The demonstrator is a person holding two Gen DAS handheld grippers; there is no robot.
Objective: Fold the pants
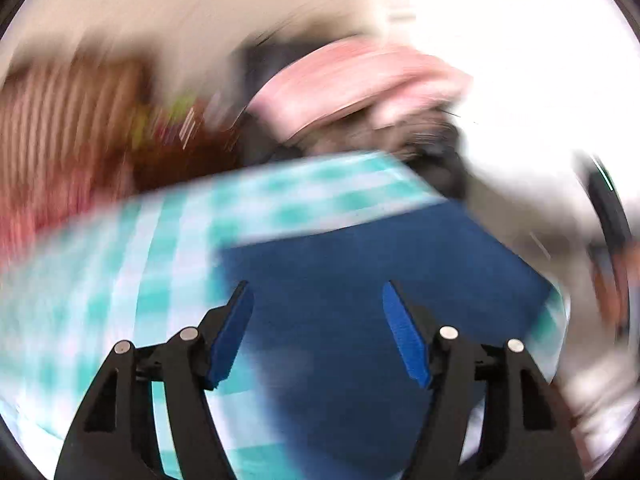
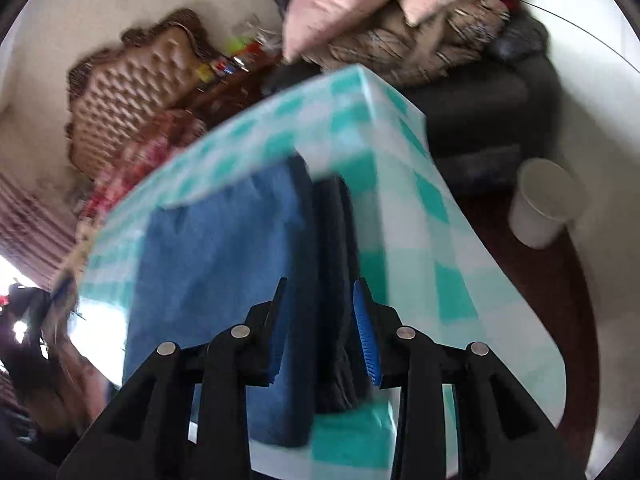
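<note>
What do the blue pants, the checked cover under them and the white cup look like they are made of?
Blue pants: soft woven fabric, likely cotton, matte, with creases and a gathered edge. Checked cover: smooth teal-and-white sheet hanging stiffly over the table edge with a slight sheen, so possibly coated cloth or vinyl; blur leaves it open. White cup: thin plain walls and rolled rim, probably paper or plastic.

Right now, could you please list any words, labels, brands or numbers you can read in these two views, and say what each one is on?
None can be read.
Blue pants: no label shows.
Checked tablecloth: pattern only.
White cup: plain.
Colourful items by the headboard: too small and blurred to read.
</note>
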